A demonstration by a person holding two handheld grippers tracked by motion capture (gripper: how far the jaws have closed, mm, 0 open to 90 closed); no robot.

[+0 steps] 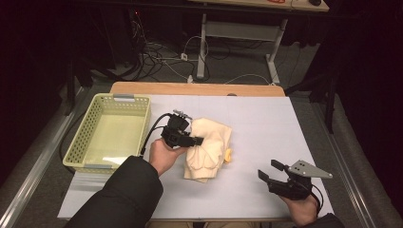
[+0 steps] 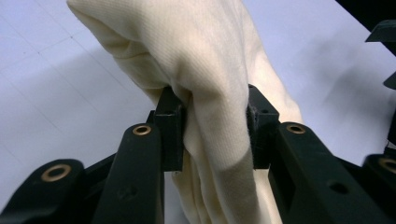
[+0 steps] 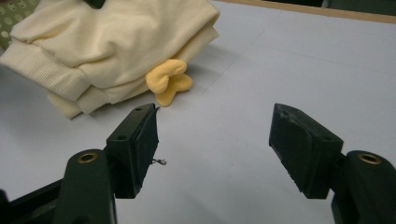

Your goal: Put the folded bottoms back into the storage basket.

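Note:
A folded cream garment (image 1: 209, 147) lies in the middle of the white table top (image 1: 266, 123), with a small yellow piece (image 1: 229, 156) sticking out at its right side. My left gripper (image 1: 197, 141) is shut on a thick fold of this garment (image 2: 210, 93); both pads press into the cloth, and the gripped part bulges up. My right gripper (image 1: 268, 170) rests open near the table's front right, its jaws wide apart with nothing between them (image 3: 215, 144). In the right gripper view the garment (image 3: 107, 42) and its yellow piece (image 3: 169, 80) lie just beyond the jaws.
A pale green plastic basket (image 1: 76, 152) stands at the table's left side, beside the garment. Behind the table are cables on the floor and a desk's legs (image 1: 203, 47). A dark sleeve (image 1: 119, 199) comes in at the bottom left.

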